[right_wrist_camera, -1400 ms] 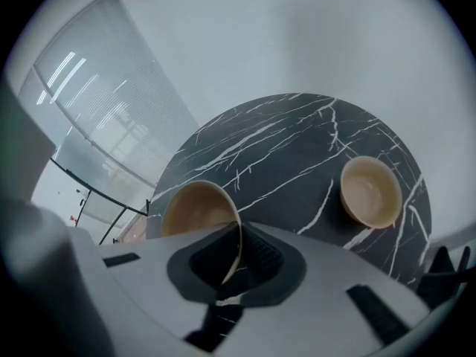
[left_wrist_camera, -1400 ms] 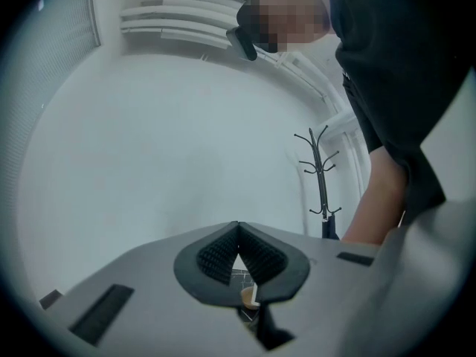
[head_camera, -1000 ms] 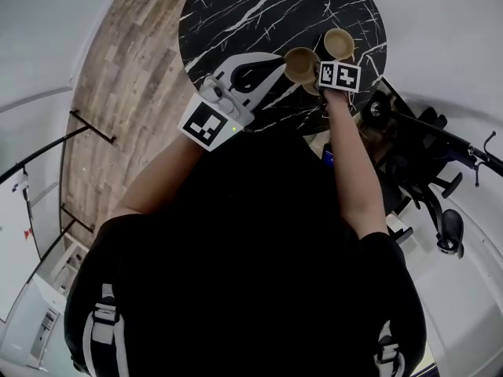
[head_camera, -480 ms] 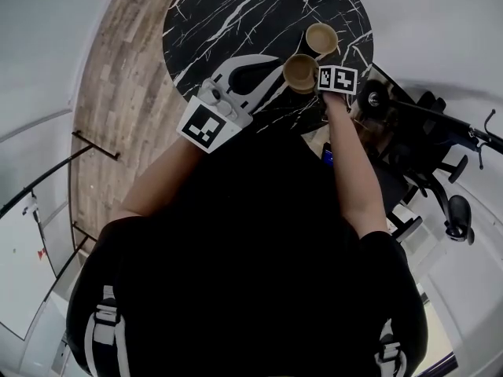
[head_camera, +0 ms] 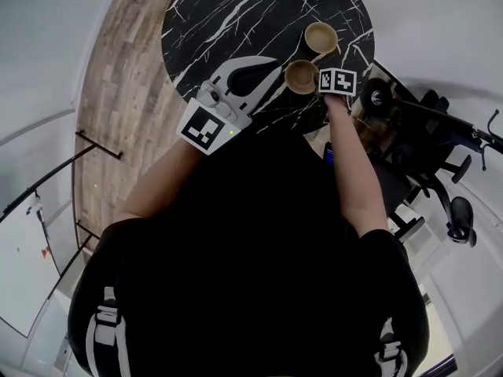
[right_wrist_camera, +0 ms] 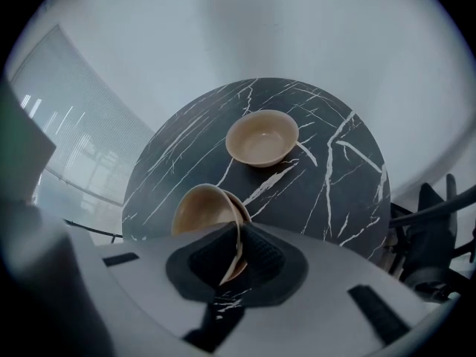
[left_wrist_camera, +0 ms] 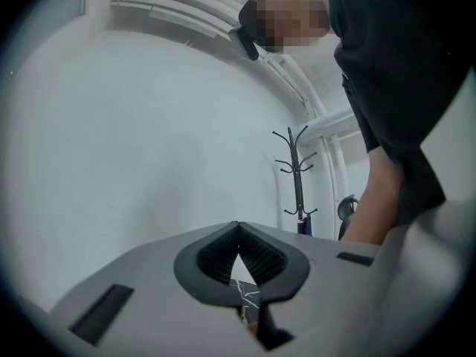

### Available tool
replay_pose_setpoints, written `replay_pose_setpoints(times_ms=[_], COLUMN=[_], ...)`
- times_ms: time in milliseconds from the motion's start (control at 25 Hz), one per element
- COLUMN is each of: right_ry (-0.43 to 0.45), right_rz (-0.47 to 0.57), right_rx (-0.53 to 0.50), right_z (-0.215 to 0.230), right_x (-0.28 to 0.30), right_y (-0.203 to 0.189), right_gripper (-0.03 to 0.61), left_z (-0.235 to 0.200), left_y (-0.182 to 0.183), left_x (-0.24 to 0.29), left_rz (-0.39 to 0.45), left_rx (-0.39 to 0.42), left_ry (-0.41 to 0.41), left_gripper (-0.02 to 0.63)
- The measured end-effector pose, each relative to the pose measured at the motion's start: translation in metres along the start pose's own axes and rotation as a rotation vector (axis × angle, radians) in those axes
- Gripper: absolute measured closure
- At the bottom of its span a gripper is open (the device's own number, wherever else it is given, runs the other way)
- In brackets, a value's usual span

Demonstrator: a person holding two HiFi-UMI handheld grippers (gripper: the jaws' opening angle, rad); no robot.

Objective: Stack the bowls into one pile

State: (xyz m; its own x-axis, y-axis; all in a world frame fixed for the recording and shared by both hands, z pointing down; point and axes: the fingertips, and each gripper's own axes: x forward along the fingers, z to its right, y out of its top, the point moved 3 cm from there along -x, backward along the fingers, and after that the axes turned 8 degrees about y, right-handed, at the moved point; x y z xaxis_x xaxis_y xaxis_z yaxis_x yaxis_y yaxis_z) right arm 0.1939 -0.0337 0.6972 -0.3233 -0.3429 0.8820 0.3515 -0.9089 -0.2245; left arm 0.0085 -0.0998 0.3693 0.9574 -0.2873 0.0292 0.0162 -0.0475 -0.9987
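Note:
Two tan bowls are over a round black marble table (head_camera: 236, 14). One bowl (head_camera: 321, 36) (right_wrist_camera: 262, 137) sits upright near the table's right edge. The other bowl (head_camera: 301, 75) (right_wrist_camera: 207, 213) hangs tilted, low over the table's near edge. My right gripper (head_camera: 316, 80) (right_wrist_camera: 238, 245) points steeply down with that bowl's rim pinched between its pads, and its jaws are opening. My left gripper (head_camera: 269, 60) (left_wrist_camera: 238, 233) is held level to the left of the held bowl. Its tips meet and it holds nothing.
Black office chairs and a stand (head_camera: 440, 132) crowd the floor right of the table. Wood flooring (head_camera: 118, 85) lies to the left. A coat rack (left_wrist_camera: 297, 177) stands by the white wall in the left gripper view.
The right gripper has sunk toward the table's near edge with the bowl in it. The left gripper has shifted slightly, still shut.

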Motion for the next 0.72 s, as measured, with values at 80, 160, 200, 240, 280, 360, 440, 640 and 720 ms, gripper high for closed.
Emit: replay_pose_setpoints(times_ms=[80,160,200,240,280,360,440,640,720], right_ry=[0.005,0.005,0.003,0.000,-0.002,-0.004,-0.003,-0.010,-0.011], right_rz=[-0.003,-0.008,-0.011,-0.013,-0.013,-0.010,0.000,0.033,0.054], right_rx=[0.004,0.002,0.001,-0.001,-0.003,-0.005,-0.007,-0.001,-0.002], right_z=[0.002,0.002,0.003,0.002,0.002,0.001,0.000,-0.002,-0.002], right_x=[0.002,0.002,0.002,0.002,0.001,0.000,-0.003,-0.014,-0.020], right_y=[-0.002,-0.004,-0.004,-0.005,-0.005,-0.006,-0.005,-0.002,0.002], right_gripper=[0.555,0.555,0.554,0.552,0.548,0.536,0.526,0.522,0.522], left_z=[0.000,0.001,0.001,0.001,0.001,0.001,0.002,0.005,0.006], left_y=[0.000,0.000,0.001,0.002,0.003,0.005,0.006,0.008,0.010], left_x=[0.000,0.000,0.000,0.000,0.000,0.000,-0.001,-0.002,-0.001], left_rz=[-0.001,-0.003,-0.001,0.002,0.006,0.012,0.015,0.022,0.022], left_rx=[0.000,0.005,0.007,0.008,0.009,0.009,0.008,0.010,0.011], left_ry=[0.001,-0.003,-0.004,-0.004,-0.004,-0.006,-0.009,-0.026,-0.035], left_gripper=[0.611,0.611,0.611,0.611,0.611,0.611,0.611,0.611,0.611])
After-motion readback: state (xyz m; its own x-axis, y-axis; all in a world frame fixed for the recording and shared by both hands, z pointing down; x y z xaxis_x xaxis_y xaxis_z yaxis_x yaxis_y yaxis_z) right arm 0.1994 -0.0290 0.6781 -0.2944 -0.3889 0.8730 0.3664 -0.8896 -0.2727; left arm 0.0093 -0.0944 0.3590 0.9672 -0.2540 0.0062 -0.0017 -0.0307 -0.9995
